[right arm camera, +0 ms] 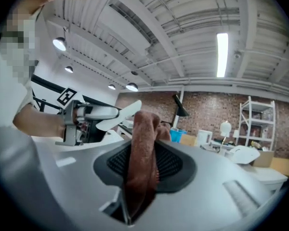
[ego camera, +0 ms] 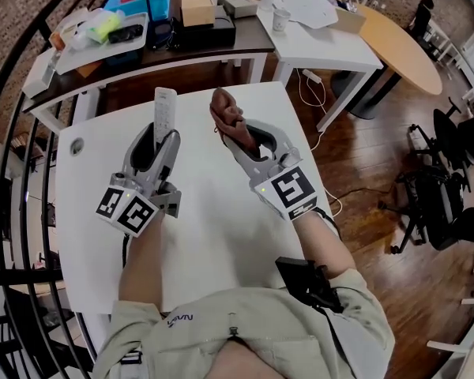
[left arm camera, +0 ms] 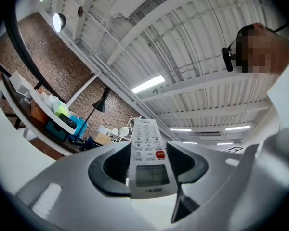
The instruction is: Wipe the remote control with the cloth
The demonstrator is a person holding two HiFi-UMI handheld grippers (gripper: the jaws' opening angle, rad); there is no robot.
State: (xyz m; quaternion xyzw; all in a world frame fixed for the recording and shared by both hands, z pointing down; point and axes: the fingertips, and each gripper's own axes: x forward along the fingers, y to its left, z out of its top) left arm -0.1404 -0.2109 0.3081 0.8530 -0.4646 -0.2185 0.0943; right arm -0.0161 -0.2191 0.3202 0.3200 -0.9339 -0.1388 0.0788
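A white remote control [ego camera: 164, 109] sticks out forward from my left gripper [ego camera: 159, 142], which is shut on its lower end. Its buttons, red key and small screen face the camera in the left gripper view, where the remote control [left arm camera: 147, 154] lies between the two dark pads. A bunched reddish-brown cloth [ego camera: 226, 118] is clamped in my right gripper [ego camera: 238, 142], just right of the remote and apart from it. The cloth [right arm camera: 142, 158] hangs between the pads in the right gripper view, with the left gripper [right arm camera: 94, 115] and the remote's tip behind it.
Both grippers are held above a white table [ego camera: 213, 235]. Behind it stand a dark desk [ego camera: 142, 58] with a blue bin, boxes and bottles, and a second white table [ego camera: 324, 46] with papers and a cup. Black curved railings [ego camera: 16, 101] run along the left.
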